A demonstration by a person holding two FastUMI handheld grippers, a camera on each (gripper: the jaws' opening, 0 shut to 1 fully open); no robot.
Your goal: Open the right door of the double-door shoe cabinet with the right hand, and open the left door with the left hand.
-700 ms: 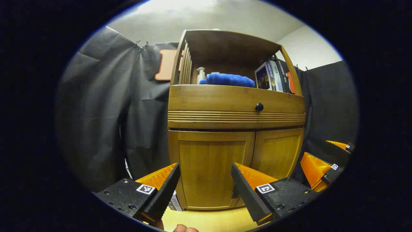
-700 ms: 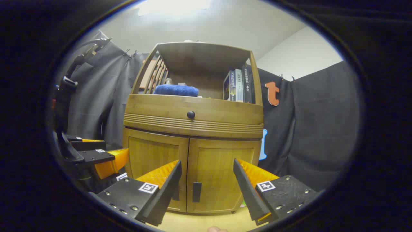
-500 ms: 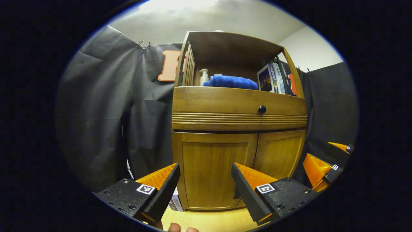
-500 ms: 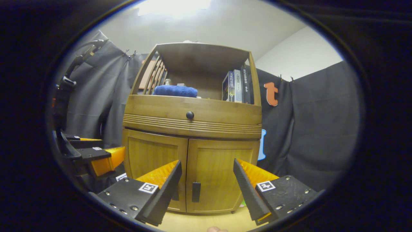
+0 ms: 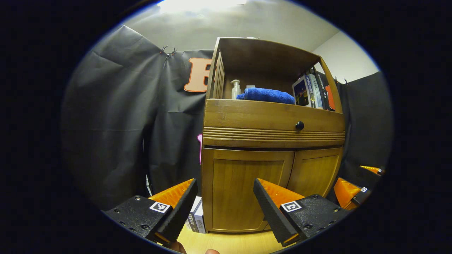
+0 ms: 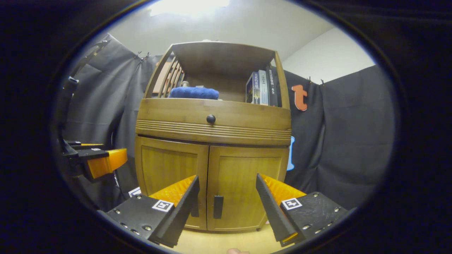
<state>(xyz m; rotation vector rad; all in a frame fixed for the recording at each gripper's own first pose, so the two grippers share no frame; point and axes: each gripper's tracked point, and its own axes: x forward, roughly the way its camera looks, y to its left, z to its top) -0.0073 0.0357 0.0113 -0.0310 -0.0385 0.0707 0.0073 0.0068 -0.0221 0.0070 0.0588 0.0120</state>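
The wooden shoe cabinet stands ahead with both lower doors closed. In the right gripper view, the right door (image 6: 247,169) and left door (image 6: 169,169) meet at the middle. A dark handle (image 6: 218,207) on the right door shows between my fingers. My right gripper (image 6: 226,179) is open, short of the doors, holding nothing. My left gripper (image 5: 224,181) is also open and holds nothing, and faces the left door (image 5: 243,190) from a distance. The right door (image 5: 316,171) lies beyond it. The left gripper (image 6: 102,162) hangs at the left, the right gripper (image 5: 353,185) at the far right.
Above the doors is a drawer front with a black knob (image 6: 210,119). The open shelf holds a blue towel (image 6: 193,93), upright books (image 6: 259,88) and a pump bottle (image 5: 235,89). Small boxes (image 5: 196,218) stand on the pale wooden floor (image 6: 219,243) left of the cabinet.
In the left gripper view the cabinet has slid right and a little down. In the right gripper view it looks slightly nearer and the left gripper sits higher. Doors stay closed.
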